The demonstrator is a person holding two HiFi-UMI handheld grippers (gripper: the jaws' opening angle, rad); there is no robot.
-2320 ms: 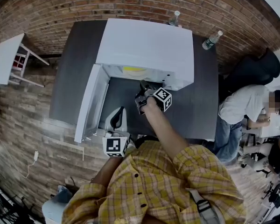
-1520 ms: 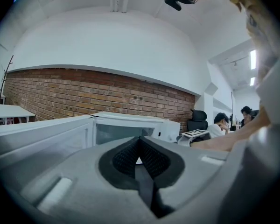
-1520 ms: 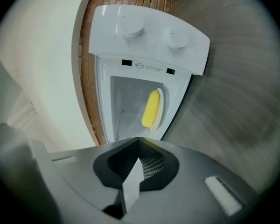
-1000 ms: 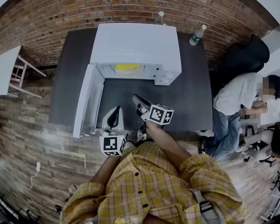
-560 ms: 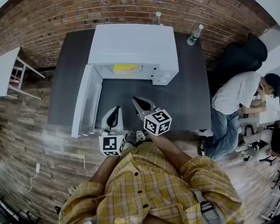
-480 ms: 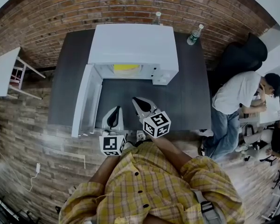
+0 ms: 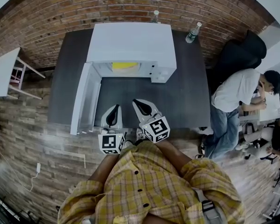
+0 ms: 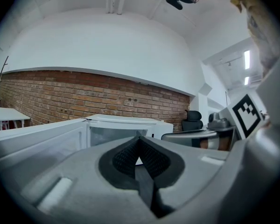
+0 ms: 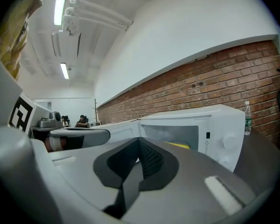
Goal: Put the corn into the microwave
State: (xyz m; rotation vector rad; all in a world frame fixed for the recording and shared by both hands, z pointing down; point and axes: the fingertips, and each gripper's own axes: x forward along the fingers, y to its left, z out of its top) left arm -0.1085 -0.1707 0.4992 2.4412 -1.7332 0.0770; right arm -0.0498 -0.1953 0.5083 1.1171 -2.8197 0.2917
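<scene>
The yellow corn (image 7: 123, 66) lies inside the white microwave (image 7: 130, 43), whose door (image 7: 81, 98) hangs open to the left; it also shows as a yellow strip (image 9: 179, 145) in the right gripper view. My right gripper (image 7: 141, 107) is shut and empty over the dark table, well back from the microwave opening. My left gripper (image 7: 113, 115) sits beside it, near the table's front edge, jaws shut with nothing between them. In the left gripper view the open door (image 8: 37, 136) and the microwave (image 8: 130, 125) lie ahead.
Dark table (image 7: 186, 97) against a brick wall. Two water bottles (image 7: 192, 31) stand at the back behind the microwave. A person (image 7: 240, 94) sits at the right by a black chair (image 7: 233, 55). A small white side table (image 7: 4, 69) stands at the left.
My right gripper has drawn back from the microwave opening toward the table's front edge and rolled. The corn stays inside the microwave. The left gripper has hardly moved.
</scene>
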